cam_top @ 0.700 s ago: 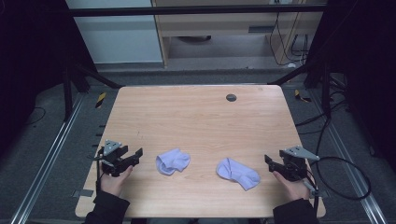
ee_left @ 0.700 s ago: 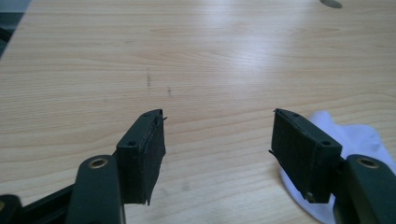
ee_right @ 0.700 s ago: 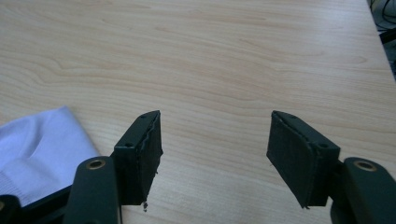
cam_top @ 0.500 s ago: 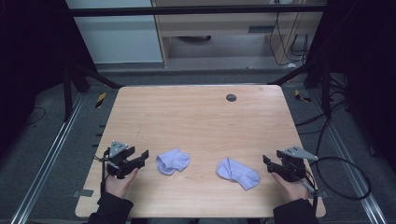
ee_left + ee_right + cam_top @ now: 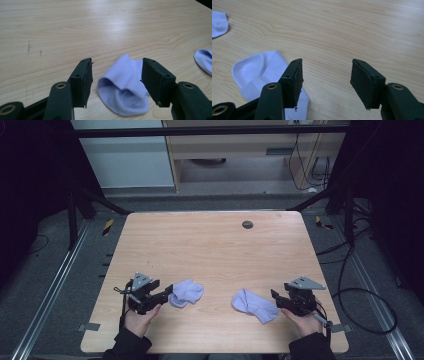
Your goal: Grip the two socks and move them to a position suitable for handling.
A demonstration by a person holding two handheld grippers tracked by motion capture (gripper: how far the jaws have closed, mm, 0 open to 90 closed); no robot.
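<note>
- Left sock [image 5: 186, 293]: pale lilac knit, soft and rumpled, folded over itself into a rounded lump with an open, curled mouth [image 5: 117, 87] facing the left gripper's camera. It lies on the near left part of the table, flat on the wood.
- Right sock [image 5: 255, 305]: same pale lilac cloth, lying flatter and longer, with a ribbed cuff band [image 5: 252, 88] at one end. It rests on the near right part of the table, well apart from the left sock.
- Left gripper [image 5: 167, 293]: black, blocky jaws spread wide, the tips just at the left sock's edge; in its own view the sock sits between them, unpinched.
- Right gripper [image 5: 274, 295]: jaws likewise spread wide, holding nothing, just beside the right sock's end; one jaw stands over the cuff in its own view.
- Table [image 5: 210, 245]: light wood grain, smooth with a soft sheen, rounded corners, and a small dark round cap [image 5: 247, 224] near the far edge.
</note>
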